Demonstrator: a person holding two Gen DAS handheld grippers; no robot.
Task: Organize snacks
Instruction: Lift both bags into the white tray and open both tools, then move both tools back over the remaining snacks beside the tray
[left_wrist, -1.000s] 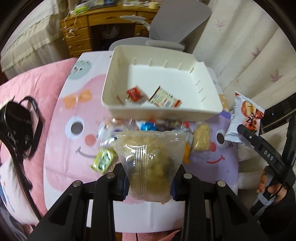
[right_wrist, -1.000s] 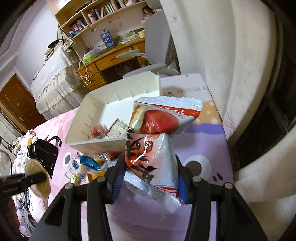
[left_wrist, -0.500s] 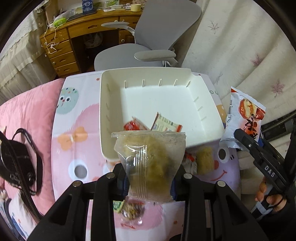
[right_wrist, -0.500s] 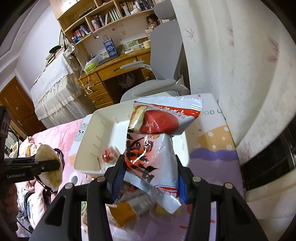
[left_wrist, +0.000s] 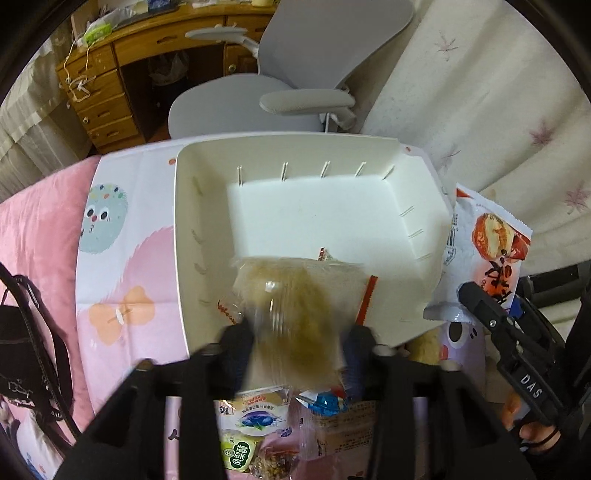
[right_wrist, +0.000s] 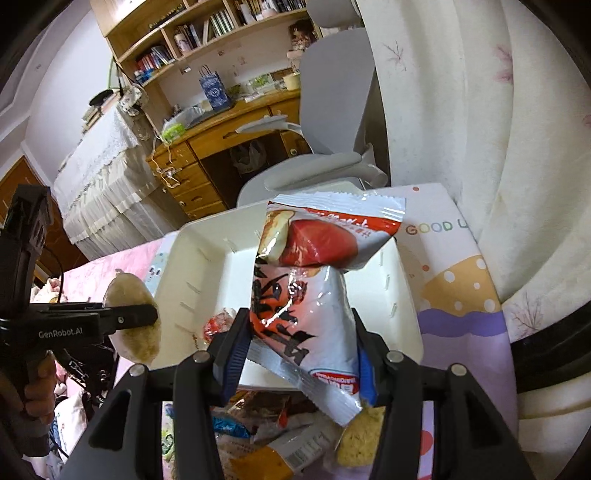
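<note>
A clear bag of brownish snack (left_wrist: 291, 314) hangs, blurred, between the fingers of my left gripper (left_wrist: 297, 332). The jaws are opening and the pads look just clear of the bag. It hangs over the near edge of the white tray (left_wrist: 184, 236). The right wrist view shows this left gripper (right_wrist: 147, 314) from the side, at the tray's (right_wrist: 404, 317) left wall. My right gripper (right_wrist: 299, 325) is shut on a red-and-white snack packet (right_wrist: 306, 288), held upright over the tray's near side. A small red packet (right_wrist: 216, 325) lies inside the tray.
Loose snack packets (left_wrist: 258, 421) lie on the cartoon-print cloth in front of the tray. A black bag (left_wrist: 22, 350) rests on the pink bedding at left. A grey office chair (left_wrist: 240, 107) and a wooden desk (left_wrist: 107, 92) stand behind the tray, with a curtain at right.
Both grippers have moved forward over the tray with their packets. The left fingers have spread, and the clear bag between them is now blurred and slipping down.
</note>
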